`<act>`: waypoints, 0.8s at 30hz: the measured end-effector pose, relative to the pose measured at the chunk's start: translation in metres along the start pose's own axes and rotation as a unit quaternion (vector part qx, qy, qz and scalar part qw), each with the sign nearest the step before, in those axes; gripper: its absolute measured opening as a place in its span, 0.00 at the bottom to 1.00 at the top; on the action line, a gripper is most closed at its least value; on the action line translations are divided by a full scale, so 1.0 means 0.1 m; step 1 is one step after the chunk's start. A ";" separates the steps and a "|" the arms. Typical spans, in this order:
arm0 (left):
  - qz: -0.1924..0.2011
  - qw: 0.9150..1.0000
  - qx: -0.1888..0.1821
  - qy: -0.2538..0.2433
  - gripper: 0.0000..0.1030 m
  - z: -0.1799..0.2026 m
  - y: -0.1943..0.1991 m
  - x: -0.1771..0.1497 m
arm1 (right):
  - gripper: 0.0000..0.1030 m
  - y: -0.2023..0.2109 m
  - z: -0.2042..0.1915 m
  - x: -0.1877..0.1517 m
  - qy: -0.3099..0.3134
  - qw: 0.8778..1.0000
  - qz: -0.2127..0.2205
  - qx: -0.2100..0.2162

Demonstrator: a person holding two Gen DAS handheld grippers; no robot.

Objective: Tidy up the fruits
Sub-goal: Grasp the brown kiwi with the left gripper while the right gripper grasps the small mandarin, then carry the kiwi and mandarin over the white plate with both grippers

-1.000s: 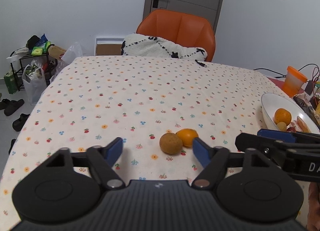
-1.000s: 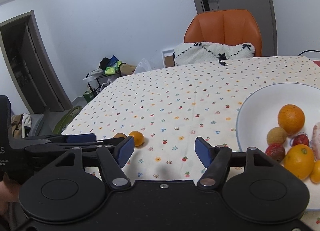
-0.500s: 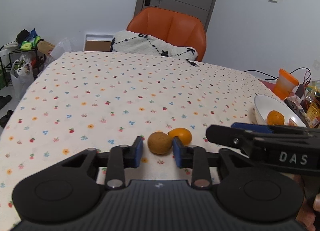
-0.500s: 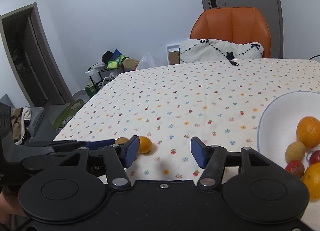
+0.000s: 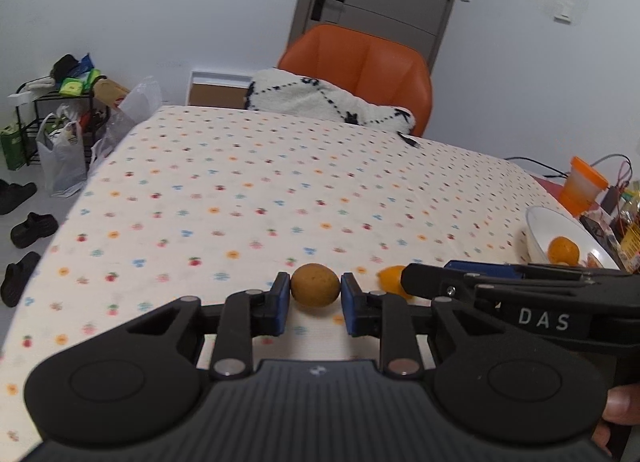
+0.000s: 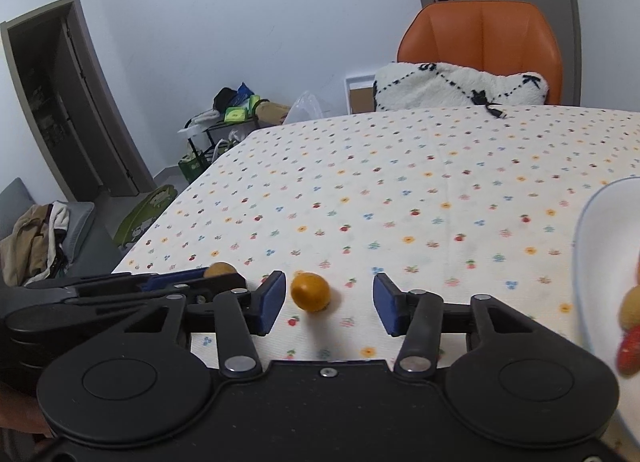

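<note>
A brown round fruit [image 5: 315, 290] sits between the blue pads of my left gripper [image 5: 314, 296], which is shut on it, both pads touching its sides. Just to its right lies a small orange [image 5: 390, 277], partly hidden by my right gripper [image 5: 424, 282]. In the right wrist view the small orange [image 6: 310, 291] rests on the tablecloth between the fingers of my open right gripper [image 6: 329, 289], closer to the left finger and touching neither. The brown fruit [image 6: 219, 269] peeks out behind the left gripper [image 6: 192, 282].
A white bowl [image 5: 536, 230] holding an orange [image 5: 563, 249] stands at the table's right edge; its rim [image 6: 588, 222] shows a tan fruit [image 6: 630, 306] and a red one [image 6: 628, 350]. An orange chair [image 5: 360, 66] with a cushion stands behind. An orange cup [image 5: 582, 186] stands far right.
My left gripper has shut from wide open onto the brown fruit. My right gripper has moved left, so the small orange now lies between its fingers and the bowl sits at the view's edge.
</note>
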State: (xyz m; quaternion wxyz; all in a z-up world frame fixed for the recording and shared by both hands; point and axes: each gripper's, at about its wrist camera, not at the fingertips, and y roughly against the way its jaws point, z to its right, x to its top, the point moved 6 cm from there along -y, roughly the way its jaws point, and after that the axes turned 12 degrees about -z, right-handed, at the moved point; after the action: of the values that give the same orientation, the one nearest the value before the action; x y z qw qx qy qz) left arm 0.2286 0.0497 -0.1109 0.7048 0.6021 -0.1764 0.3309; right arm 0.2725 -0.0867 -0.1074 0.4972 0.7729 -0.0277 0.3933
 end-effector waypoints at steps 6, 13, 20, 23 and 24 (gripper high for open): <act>0.000 1.000 0.005 0.010 0.25 -0.13 0.04 0.01 | 0.22 -0.12 -0.08 -0.01 0.007 1.000 -0.014 -0.002; 0.009 1.000 0.011 0.007 0.25 -0.11 0.14 0.04 | 0.22 0.04 -0.08 -0.04 0.003 1.000 0.003 -0.007; 0.013 1.000 0.008 0.001 0.25 0.03 0.17 0.05 | 0.22 0.31 0.04 -0.04 -0.009 0.999 0.028 -0.019; 0.016 1.000 0.006 -0.002 0.25 0.10 0.19 0.07 | 0.22 0.41 0.10 -0.05 -0.016 0.999 0.037 -0.024; 0.017 1.000 0.005 -0.004 0.25 0.12 0.20 0.07 | 0.22 0.44 0.12 -0.05 -0.018 0.999 0.040 -0.026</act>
State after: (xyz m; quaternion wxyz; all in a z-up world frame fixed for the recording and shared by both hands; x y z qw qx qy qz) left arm 0.2221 0.0413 -0.0890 0.6953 0.6040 -0.1875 0.3413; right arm 0.2568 -0.1200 -0.0801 0.5007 0.7646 -0.0776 0.3983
